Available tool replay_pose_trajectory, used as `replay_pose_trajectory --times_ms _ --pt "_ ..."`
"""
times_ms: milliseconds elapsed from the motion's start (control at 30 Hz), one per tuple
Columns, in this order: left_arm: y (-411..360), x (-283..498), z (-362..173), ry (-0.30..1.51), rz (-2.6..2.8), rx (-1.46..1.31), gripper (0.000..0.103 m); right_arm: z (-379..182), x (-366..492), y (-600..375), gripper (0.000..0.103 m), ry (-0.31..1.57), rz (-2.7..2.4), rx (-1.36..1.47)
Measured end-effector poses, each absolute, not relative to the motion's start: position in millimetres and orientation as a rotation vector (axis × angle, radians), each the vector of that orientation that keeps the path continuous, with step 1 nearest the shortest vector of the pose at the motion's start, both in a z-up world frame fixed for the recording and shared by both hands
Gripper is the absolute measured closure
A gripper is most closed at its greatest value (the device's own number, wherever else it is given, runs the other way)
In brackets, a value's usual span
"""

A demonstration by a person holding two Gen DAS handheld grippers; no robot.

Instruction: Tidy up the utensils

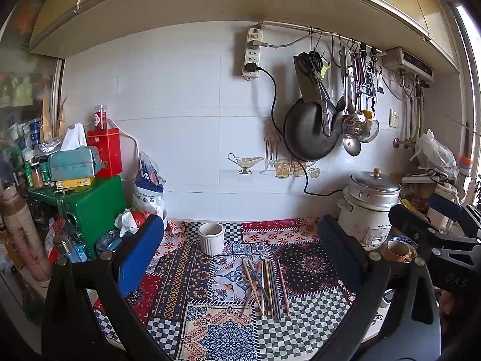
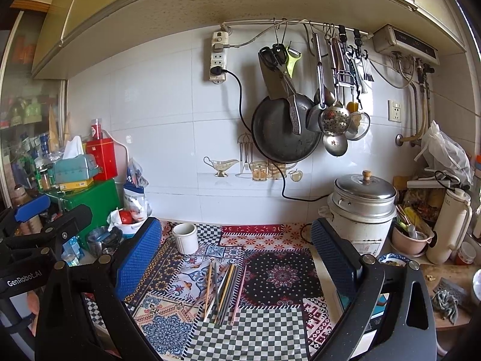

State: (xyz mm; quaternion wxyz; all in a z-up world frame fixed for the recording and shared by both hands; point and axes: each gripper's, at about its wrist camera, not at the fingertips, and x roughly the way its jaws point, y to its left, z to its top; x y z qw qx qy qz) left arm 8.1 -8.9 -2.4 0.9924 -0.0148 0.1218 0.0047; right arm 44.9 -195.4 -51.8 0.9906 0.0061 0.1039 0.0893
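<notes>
Above the patchwork cloth (image 1: 228,340) both grippers are held up off the counter, side by side and aimed at the tiled wall. The left gripper (image 1: 240,240) is spread wide with nothing between its blue pads (image 1: 141,255), and the right gripper (image 2: 237,246) is spread just as wide, nothing grasped either.

A loose bundle of chopsticks (image 1: 264,288) is laid on the cloth, roughly centred between the fingers in both views. Mixed colours can be made out: wood, grey, yellowish, one pink at the right edge. They're fanned a bit, some crossing near the far ends. A white ribbed cup (image 1: 211,238) is stood upright further back and to the left, apart from the chopsticks, and looks empty as far as can be seen.

From the left wrist view, the right gripper is caught at the right edge, in front of the rice cooker (image 1: 368,207). From the right wrist view, a pink bowl (image 2: 410,240) with utensils in it and a white thermos (image 2: 451,225) are shown beyond the cooker, mostly hidden in the other one.
</notes>
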Motion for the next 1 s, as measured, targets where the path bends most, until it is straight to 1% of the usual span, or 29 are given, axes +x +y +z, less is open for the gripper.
replay_pose_trajectory --times_ms 1000 --pt "-11 23 0 0.246 0.0 -0.025 0.0 -52 57 -190 0.004 0.217 0.182 -0.011"
